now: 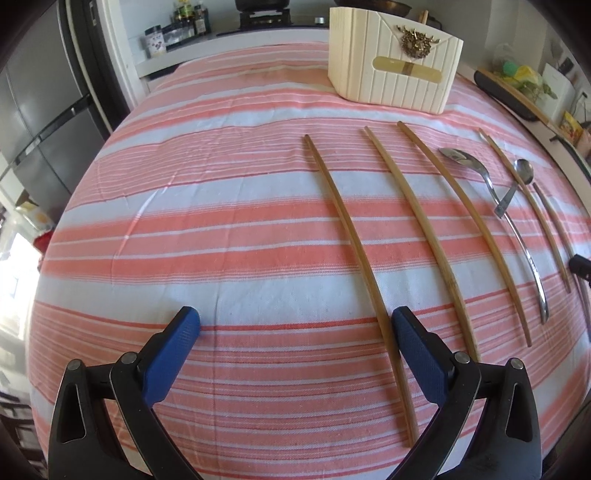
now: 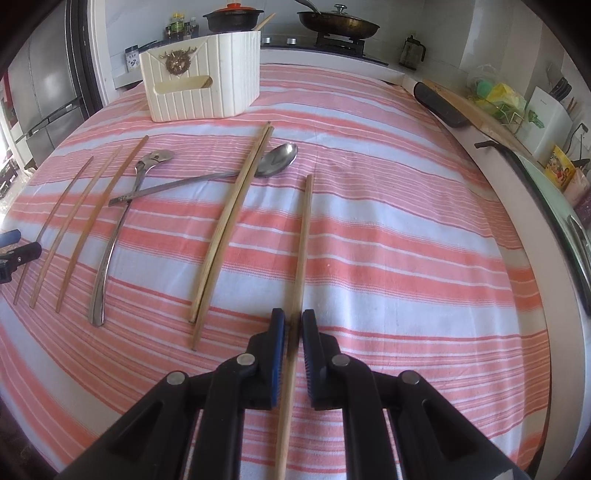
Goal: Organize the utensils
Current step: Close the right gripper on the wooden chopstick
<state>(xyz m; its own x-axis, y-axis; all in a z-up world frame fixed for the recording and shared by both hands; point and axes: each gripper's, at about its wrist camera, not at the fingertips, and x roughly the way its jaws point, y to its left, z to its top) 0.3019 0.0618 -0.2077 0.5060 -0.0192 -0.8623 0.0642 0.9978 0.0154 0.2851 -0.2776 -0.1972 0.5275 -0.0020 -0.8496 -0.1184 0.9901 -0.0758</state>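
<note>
Right wrist view: tongs clamped on one chopstick, left tongs wide apart

Right wrist cam looks over striped pink-and-white cloth (image 2: 388, 229) w/ utensils spread out; cream ribbed holder box (image 2: 201, 79) stands at far end, gold emblem on its front; 3 chopsticks (image 2: 79, 225) lie side by side at left, then a big spoon (image 2: 110, 243) w/ a second long spoon (image 2: 207, 177) laid across its handle; a pair of chopsticks (image 2: 231, 225) touching each other rests over that second spoon near its bowl; nothing sits betw. the held stick and the holder box.

Beyond the cloth: stove w/ black pot (image 2: 232, 18) & frying pan (image 2: 338, 24), fridge (image 2: 48, 81) at left, bottles, a yellow packet at right; labels too small to read.

Right tongs (image 2: 293, 328) closed together on a single chopstick (image 2: 303, 236), blue pads pressing both its sides; stick runs away from cam toward the holder, its near end passing back under the tongs.

Left tongs (image 1: 295, 325) stand wide apart over the cloth, holding nothing; right-hand pad sits just beside the nearest chopstick (image 1: 354, 251), contact unclear.
</note>
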